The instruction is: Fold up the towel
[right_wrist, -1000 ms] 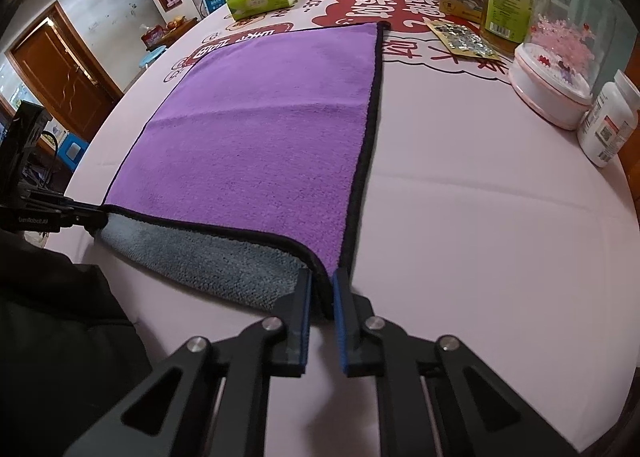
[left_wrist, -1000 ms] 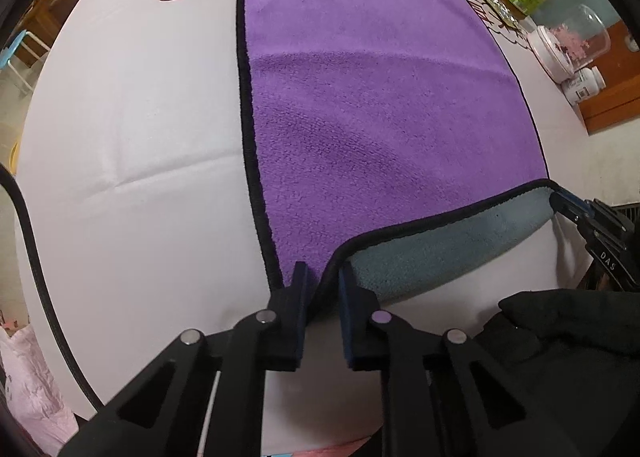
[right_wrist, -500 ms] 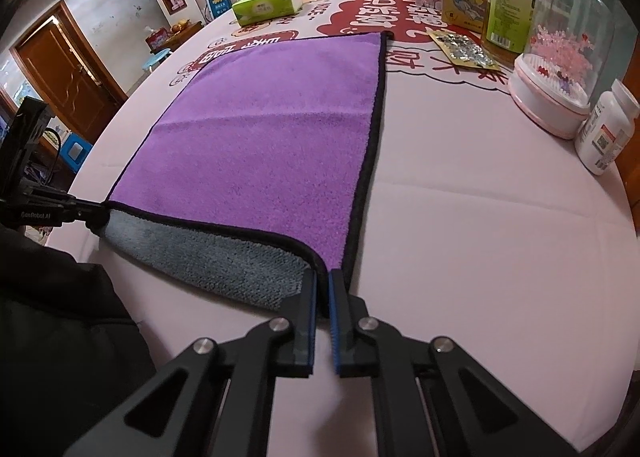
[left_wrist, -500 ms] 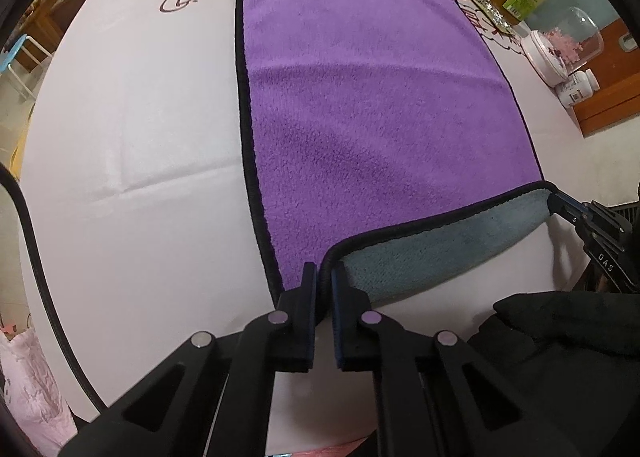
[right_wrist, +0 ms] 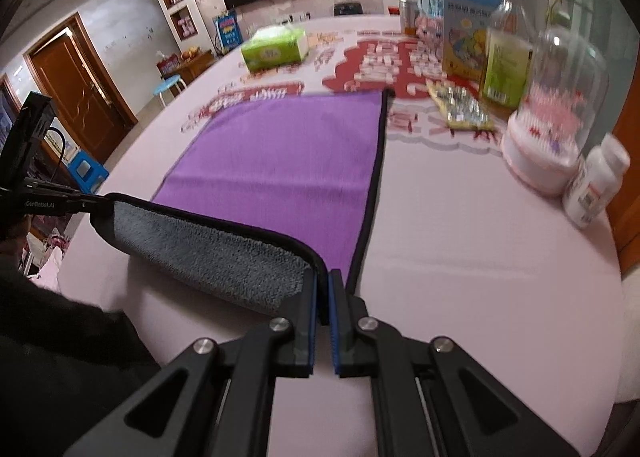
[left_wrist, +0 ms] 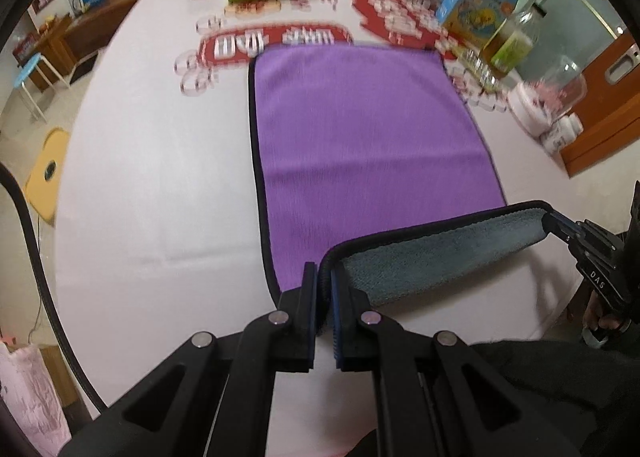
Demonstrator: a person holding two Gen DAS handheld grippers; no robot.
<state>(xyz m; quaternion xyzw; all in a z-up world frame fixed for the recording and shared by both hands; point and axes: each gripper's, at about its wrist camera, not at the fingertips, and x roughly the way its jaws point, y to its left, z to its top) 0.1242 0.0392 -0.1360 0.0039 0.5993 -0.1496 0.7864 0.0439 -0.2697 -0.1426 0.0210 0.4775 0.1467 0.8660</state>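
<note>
Lifted higher than before, the towel's (left_wrist: 360, 145) near edge hangs clamped between left tool (left_wrist: 324, 281) and right tool (right_wrist: 323, 281).

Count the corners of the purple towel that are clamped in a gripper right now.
2. The left gripper pinches the near-left corner of the purple towel; the right gripper pinches the near-right corner. The two far corners lie free on the table.

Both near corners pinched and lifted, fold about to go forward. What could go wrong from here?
1. Each gripper (left gripper, right gripper) pinches only the black trim at a corner of the towel; it may slip out mid-fold.
2. The lifted edge sags between them, so the fold may land uneven.
3. The blister pack and glass dome stand close to the towel's right edge; a wide swing might hit them.
</note>
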